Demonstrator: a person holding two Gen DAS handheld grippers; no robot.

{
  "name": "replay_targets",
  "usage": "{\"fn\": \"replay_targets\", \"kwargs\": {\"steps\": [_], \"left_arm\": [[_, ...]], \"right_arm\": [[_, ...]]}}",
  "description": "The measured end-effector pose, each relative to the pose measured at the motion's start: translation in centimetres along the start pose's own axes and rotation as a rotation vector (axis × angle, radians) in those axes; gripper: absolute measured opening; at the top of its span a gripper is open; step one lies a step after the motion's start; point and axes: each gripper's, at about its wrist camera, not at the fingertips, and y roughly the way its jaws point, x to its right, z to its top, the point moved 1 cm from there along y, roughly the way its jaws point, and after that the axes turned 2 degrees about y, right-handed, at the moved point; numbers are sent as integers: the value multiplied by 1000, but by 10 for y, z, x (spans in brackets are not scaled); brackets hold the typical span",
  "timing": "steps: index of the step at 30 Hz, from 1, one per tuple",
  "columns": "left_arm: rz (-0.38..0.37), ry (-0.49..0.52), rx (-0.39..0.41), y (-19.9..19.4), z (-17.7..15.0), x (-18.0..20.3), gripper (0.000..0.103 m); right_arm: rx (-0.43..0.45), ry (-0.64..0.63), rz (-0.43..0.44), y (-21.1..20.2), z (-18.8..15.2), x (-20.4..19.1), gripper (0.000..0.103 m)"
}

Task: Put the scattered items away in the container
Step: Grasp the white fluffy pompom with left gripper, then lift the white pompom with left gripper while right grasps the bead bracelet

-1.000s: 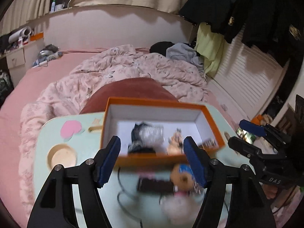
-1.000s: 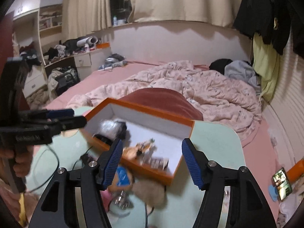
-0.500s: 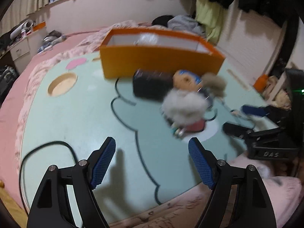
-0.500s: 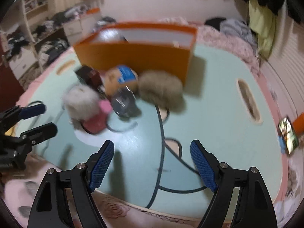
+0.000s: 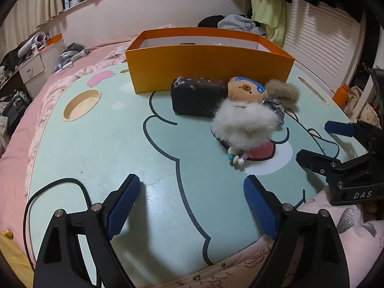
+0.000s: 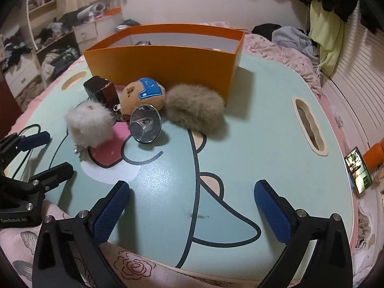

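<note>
An orange box (image 5: 206,67) (image 6: 163,62) stands at the far side of the teal cartoon table (image 5: 100,148) (image 6: 252,129). In front of it lie a dark rectangular case (image 5: 199,96) (image 6: 102,91), a tan plush with a blue patch (image 5: 248,90) (image 6: 144,93), a white fluffy pompom with beads (image 5: 244,124) (image 6: 90,124), a brown fluffy puff (image 5: 285,92) (image 6: 195,110) and a small clear glass cup on its side (image 6: 145,127). My left gripper (image 5: 192,206) is open and empty near the table's front edge. My right gripper (image 6: 192,211) is open and empty, also near the front edge.
A black cable (image 5: 55,187) loops over the table's front left. The table has a round cup hole (image 5: 81,104) and a slot handle (image 6: 309,127). A bed with a pink quilt (image 6: 276,48) lies behind. A phone (image 6: 358,170) lies at the right.
Both grippers have pulled back and dropped from above the box to low over the table's front edge. The items on the table have not moved.
</note>
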Motion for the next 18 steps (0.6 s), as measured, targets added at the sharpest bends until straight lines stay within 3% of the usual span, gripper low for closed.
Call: {"fn": "replay_targets", "kwargs": {"steps": [6,11,14,16,18], "left_arm": [[-81,-14,58,-14,16,-2,88],[-137,46,97,-19,44,15,87],[-134,104,46,-5,51,32,71],[-146,122,-33,14,52,37,44],[-160,109,-43,20,51,36,44]], "right_arm": [[6,1,2,1,-1,-1,103],[6,2,2,1,-1,0,103],[6,1,2,1,-1,-1,103],[6,2,1,1,-2,-1,103],[7,2,1,1,-2,-1,103]]}}
